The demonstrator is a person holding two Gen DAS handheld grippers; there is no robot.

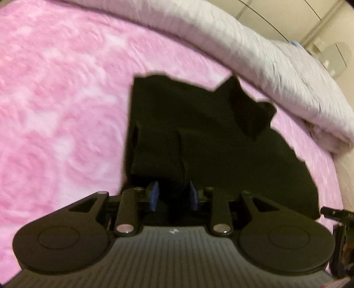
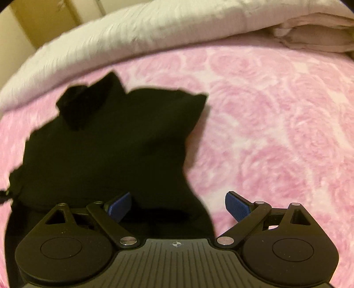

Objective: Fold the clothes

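A: What fills the views, biggest first?

B: The bed (image 1: 55, 106), under a pink cover with a rose pattern. It runs across both views. Along its far edge, from ten o'clock round to three o'clock in the left wrist view, lies one pale grey quilt (image 1: 254, 53), rolled in a long ridge. Beyond that, at one o'clock, cream cupboard doors (image 1: 276, 20) close off the room.

A: And the clothes?

B: One black garment (image 1: 210, 155), lying on the pink cover in the middle of the left view; in the right wrist view it sits from nine o'clock to the centre. A loose flap (image 1: 250, 113) stands up at its far side, toward one o'clock.

A: The tongs?

B: Two pairs. The left tongs (image 1: 173, 195) are clenched on a fold of the black garment, its cloth bunched between the blue pads (image 1: 154, 195). The right tongs (image 2: 178, 207) are released, jaws wide apart over the near edge of the garment, one pad (image 2: 119, 206) above black cloth, the other above pink.

A: Any writing?

B: None legible. Each tool body carries only a small crosshair mark (image 2: 176, 244) at six o'clock.
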